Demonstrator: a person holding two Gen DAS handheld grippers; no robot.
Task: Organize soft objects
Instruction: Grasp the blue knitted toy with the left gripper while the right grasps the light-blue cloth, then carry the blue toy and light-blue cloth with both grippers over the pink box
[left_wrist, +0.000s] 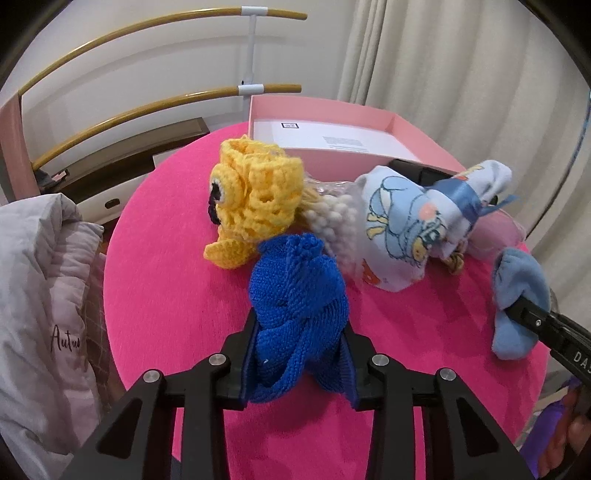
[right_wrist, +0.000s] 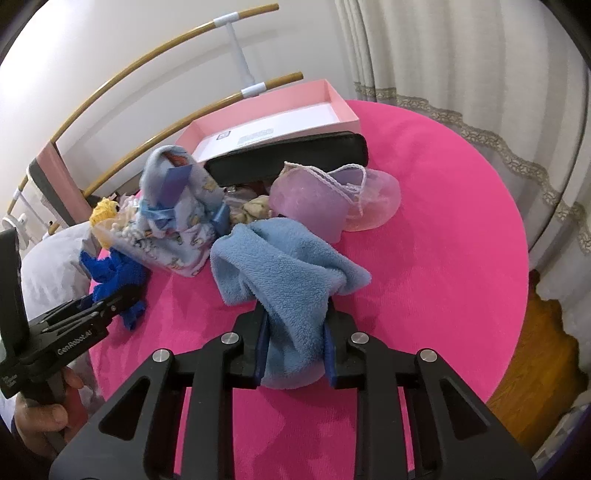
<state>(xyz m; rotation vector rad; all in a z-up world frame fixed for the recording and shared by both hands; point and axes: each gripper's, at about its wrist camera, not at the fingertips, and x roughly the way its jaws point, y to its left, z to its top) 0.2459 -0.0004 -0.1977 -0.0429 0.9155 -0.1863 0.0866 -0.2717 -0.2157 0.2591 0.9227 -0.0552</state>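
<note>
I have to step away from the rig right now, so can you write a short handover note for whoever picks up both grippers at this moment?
Left gripper: shut on the dark blue knitted piece, low over the pink table.
Right gripper: shut on the light blue fleece cloth.
Still in the pile between them: yellow crochet toy, printed pale blue cloth bundle, translucent pink pouch, black case.
Pink box at the table's far edge: open, no soft items visible inside.
Done: two items gripped. Left: probably box them, then the rest.
</note>
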